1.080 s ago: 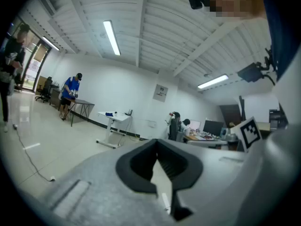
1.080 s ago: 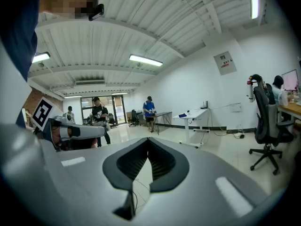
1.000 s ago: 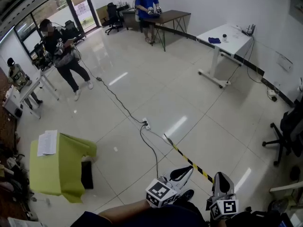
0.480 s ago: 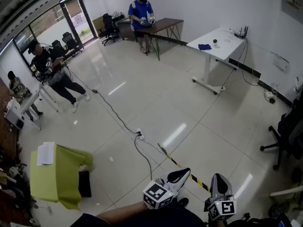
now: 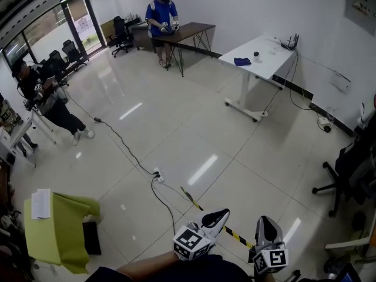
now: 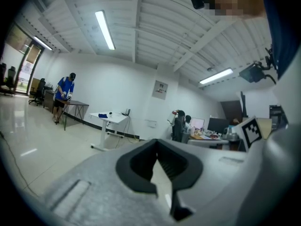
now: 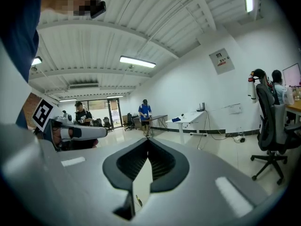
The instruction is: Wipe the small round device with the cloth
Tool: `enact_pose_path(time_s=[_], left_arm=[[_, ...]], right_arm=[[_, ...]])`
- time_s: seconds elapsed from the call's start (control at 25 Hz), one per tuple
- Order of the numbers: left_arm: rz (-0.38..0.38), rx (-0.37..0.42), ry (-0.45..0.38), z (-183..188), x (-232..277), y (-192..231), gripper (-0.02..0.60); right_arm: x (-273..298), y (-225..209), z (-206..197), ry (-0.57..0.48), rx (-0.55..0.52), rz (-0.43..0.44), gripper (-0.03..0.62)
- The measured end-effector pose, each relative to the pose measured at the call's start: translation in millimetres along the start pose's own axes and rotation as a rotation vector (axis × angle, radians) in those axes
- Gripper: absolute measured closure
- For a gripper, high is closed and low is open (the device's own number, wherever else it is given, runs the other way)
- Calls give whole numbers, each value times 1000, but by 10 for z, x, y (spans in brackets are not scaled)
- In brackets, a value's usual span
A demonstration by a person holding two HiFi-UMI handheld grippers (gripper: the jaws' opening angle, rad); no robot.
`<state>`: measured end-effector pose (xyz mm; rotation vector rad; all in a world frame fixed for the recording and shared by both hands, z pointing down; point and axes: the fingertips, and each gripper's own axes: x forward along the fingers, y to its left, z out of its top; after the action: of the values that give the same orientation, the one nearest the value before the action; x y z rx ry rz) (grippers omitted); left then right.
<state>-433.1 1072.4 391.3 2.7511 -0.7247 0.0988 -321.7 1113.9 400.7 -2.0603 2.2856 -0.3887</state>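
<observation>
Far across the room stands a white table (image 5: 271, 56) with a dark blue cloth (image 5: 241, 61) and a small round device (image 5: 256, 55) on its top. My left gripper (image 5: 214, 218) and right gripper (image 5: 265, 228) are held low at the bottom of the head view, side by side, far from the table. Both are shut with nothing between the jaws. In the left gripper view the table (image 6: 113, 118) and cloth (image 6: 102, 115) appear small beyond the gripper (image 6: 157, 161). The right gripper view shows the table (image 7: 192, 116) and cloth (image 7: 176, 119) past its gripper (image 7: 148, 159).
A black cable with a power strip (image 5: 157, 173) and a yellow-black striped strip (image 5: 205, 213) cross the tiled floor ahead. A green-draped box (image 5: 56, 231) sits left, an office chair (image 5: 343, 169) right. One person (image 5: 161, 13) stands at a dark table, another (image 5: 44, 96) at left.
The whole room has slid down and left in the head view as I advance; the white table is nearer. The person at left has walked further left. Both grippers stay shut.
</observation>
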Motion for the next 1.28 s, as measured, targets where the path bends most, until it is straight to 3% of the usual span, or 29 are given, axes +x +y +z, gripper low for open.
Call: enact_pose_path(time_s=[0.52, 0.64, 0.96, 1.28], left_arm=[[18, -46, -57, 463, 675, 1472, 579], [13, -72, -42, 484, 837, 1640, 580], [61, -23, -13, 584, 1387, 2072, 579], [120, 33, -36, 931, 2258, 2237, 578]], right_arm=[[1518, 32, 249, 92, -58, -9, 583], [1770, -37, 263, 111, -58, -10, 583], [2511, -403, 234, 111, -23, 34, 583], [3180, -1138, 619, 47, -6, 100, 583]])
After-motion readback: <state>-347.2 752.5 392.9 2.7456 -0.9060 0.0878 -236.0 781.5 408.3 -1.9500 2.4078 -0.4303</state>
